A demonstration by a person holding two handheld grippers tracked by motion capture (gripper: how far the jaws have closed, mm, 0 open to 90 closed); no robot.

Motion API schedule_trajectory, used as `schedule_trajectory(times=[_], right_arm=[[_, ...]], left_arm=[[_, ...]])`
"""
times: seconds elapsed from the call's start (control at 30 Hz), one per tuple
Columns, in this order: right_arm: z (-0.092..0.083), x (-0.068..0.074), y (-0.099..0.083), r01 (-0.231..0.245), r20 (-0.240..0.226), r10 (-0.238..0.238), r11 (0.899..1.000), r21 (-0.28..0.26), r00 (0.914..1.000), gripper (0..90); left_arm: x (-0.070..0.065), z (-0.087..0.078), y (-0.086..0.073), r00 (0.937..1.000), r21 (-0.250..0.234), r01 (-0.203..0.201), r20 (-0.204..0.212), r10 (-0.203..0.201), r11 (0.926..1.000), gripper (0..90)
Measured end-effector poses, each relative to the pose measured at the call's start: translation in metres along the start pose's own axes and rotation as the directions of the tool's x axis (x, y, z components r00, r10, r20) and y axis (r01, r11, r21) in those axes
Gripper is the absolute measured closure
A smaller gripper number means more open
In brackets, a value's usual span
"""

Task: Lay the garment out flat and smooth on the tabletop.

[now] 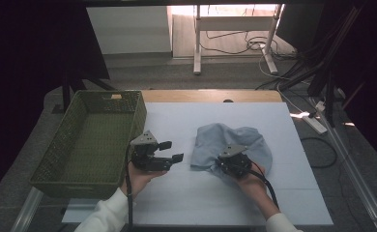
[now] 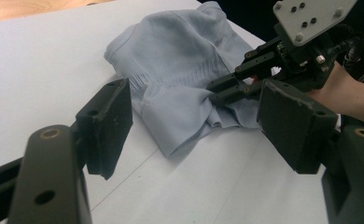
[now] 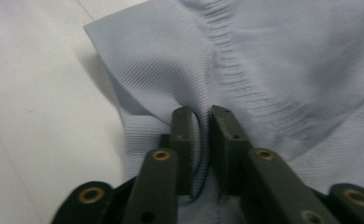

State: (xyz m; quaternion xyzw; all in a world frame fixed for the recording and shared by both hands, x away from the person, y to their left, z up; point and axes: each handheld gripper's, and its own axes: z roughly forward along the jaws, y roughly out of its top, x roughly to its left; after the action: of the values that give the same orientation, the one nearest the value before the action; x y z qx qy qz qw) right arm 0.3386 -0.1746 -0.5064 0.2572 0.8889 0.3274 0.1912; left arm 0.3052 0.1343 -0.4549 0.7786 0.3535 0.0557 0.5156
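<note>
A crumpled light-blue garment [image 1: 232, 136] [image 2: 180, 46] [image 3: 287, 56] lies on the white table top [image 1: 177, 198], right of its middle. My right gripper [image 1: 219, 166] [image 3: 203, 121] is at the garment's near edge. Its jaws stand a narrow gap apart around a raised fold of the fabric, which sits loosely between them beside a ribbed seam. My left gripper [image 1: 169, 151] [image 2: 201, 128] hovers to the left of the garment, pointing at it. It is open wide with nothing between its pads [image 2: 108, 126]. In the left gripper view the right gripper [image 2: 217, 91] reaches into the fold.
A green woven basket [image 1: 139, 116] stands at the table's left edge, close to my left hand. Bare wood [image 1: 210, 95] shows at the table's far edge. Cables, a power strip and a white frame's legs lie on the floor beyond.
</note>
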Motion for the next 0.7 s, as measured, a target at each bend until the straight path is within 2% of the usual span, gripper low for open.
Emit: schedule_trajectory(times=[0.07,0.1,0.23,0.47,0.6,0.7], right_arm=[[0.000,0.001,0.000,-0.012,-0.014,0.012,1.000,-0.008,0.9998,65.7],[-0.001,0.001,0.000,-0.021,-0.034,0.020,1.000,-0.010,0.9992,58.6],[-0.003,0.008,0.004,-0.018,-0.049,0.017,1.000,-0.020,0.9986,48.9],[0.003,0.024,0.012,0.044,-0.069,-0.045,0.999,-0.013,0.9966,45.3],[0.006,0.029,0.019,0.061,-0.086,-0.062,0.998,-0.022,0.9943,45.1],[0.010,0.035,0.027,0.071,-0.116,-0.075,0.997,-0.038,0.9905,45.1]], left_arm=[[0.000,0.000,0.000,1.0000,0.000,-0.001,0.001,0.001,1.0000,27.5],[0.000,0.000,0.000,1.0000,0.000,-0.001,0.001,0.001,1.0000,27.5],[0.001,0.000,0.000,1.0000,0.005,-0.003,0.000,0.003,1.0000,27.5],[0.001,0.000,0.000,1.0000,0.000,0.000,0.000,0.000,1.0000,27.5],[0.001,0.001,-0.001,1.0000,0.000,0.004,-0.001,-0.004,1.0000,27.5],[0.001,0.000,0.000,1.0000,-0.002,0.004,-0.003,-0.004,1.0000,27.5]])
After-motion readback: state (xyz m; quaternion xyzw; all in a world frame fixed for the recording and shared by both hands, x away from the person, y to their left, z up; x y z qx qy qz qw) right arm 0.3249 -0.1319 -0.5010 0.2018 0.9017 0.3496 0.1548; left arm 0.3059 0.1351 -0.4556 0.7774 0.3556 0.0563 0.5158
